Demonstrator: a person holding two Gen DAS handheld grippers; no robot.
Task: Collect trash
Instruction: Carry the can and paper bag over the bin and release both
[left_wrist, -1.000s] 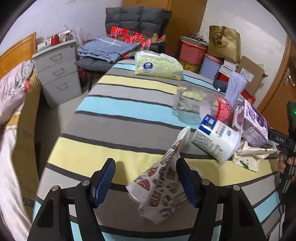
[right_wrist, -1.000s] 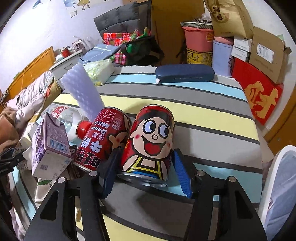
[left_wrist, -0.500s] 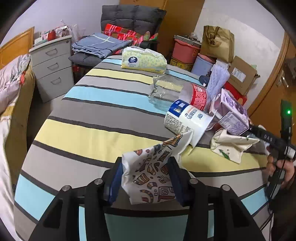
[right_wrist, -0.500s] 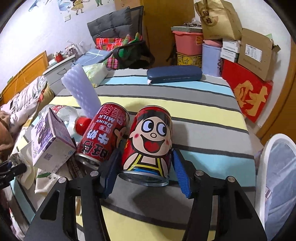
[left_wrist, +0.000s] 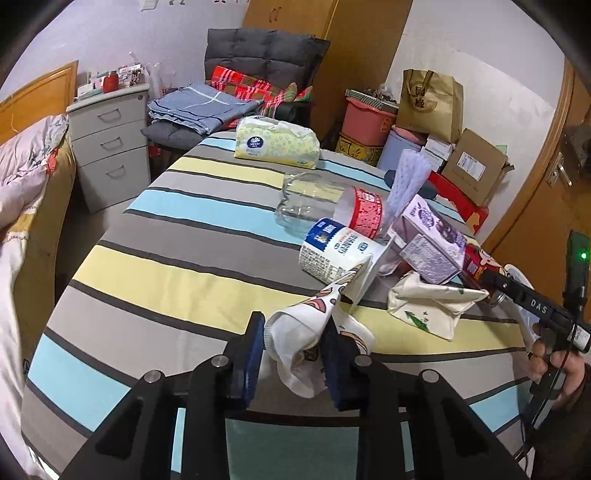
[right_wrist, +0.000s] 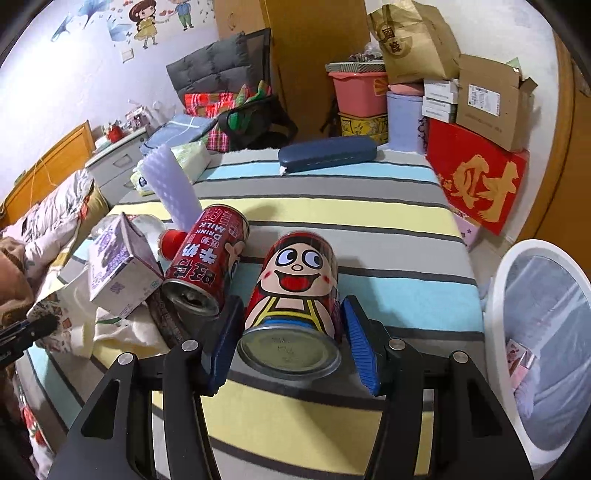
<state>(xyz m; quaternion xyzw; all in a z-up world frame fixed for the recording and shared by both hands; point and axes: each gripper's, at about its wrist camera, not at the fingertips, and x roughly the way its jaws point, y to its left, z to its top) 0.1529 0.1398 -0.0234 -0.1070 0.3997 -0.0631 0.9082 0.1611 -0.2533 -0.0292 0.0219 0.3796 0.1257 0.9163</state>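
On the striped tablecloth (left_wrist: 166, 236) lies a pile of trash. My left gripper (left_wrist: 293, 325) is shut on a crumpled patterned paper cup (left_wrist: 306, 314), squeezed flat between the blue pads and raised off the cloth. My right gripper (right_wrist: 291, 306) has its jaws closing on a red cartoon-face milk can (right_wrist: 295, 273), pads against its sides, bottom end toward the camera. A second red milk can (right_wrist: 207, 258) lies just to its left. A white yogurt cup (left_wrist: 332, 251), a clear bottle (left_wrist: 314, 203), a purple carton (left_wrist: 428, 236) and a crumpled white wrapper (left_wrist: 424, 302) stay in the pile.
A white bin (right_wrist: 535, 332) with a plastic liner stands off the table's right edge. A tissue pack (left_wrist: 277, 142) and a dark blue case (right_wrist: 325, 157) lie at the far end. Boxes, a chair, drawers and a bed surround the table.
My left jaws have shut on the paper cup, crushing it, and drawn it back from the yogurt cup. My right gripper has pulled the cartoon can away from the second can.
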